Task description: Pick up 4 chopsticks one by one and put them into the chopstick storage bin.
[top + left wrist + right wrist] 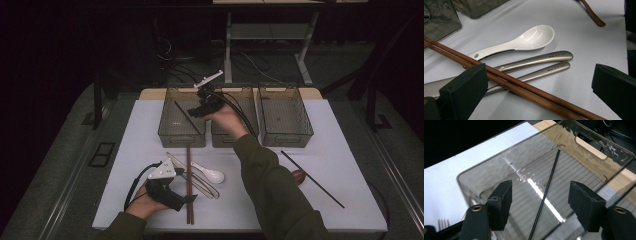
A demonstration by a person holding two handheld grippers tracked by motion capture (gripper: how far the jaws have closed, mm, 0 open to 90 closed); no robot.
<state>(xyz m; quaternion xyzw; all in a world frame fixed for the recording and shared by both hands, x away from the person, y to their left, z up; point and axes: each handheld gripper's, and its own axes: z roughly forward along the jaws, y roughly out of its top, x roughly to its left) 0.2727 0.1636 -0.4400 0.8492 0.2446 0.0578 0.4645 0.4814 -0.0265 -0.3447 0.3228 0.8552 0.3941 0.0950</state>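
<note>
High view: three smoky clear bins stand side by side at the upper middle of the frame on the white table (125, 150). The right gripper (199, 111) hangs over the left bin (181, 134), where a thin black chopstick (186, 116) lies slanted inside. A second black chopstick (312, 179) lies alone at lower right, well apart. At lower left the left gripper (190, 199) rests beside a pair of brown chopsticks (189, 180); just to their right lie metal tongs (197, 181) and a white spoon (210, 174), crowding the spot.

Left gripper view: the jaws stand wide apart with nothing clamped. The brown chopsticks (524, 88) run from the left edge to the bottom right, passing in front of the left jaw; whether it touches them I cannot tell. They are glossy reddish wood, lying side by side over the tongs (541, 62), whose two matte arms carry small dark lettering too fine to read. The white spoon (524, 42) lies above them, glazed, with a hole in its handle.

Right gripper view: the jaws are parted and empty. Between them, below, the black chopstick (546, 192) lies on the ribbed floor of the left bin (536, 150).
</note>
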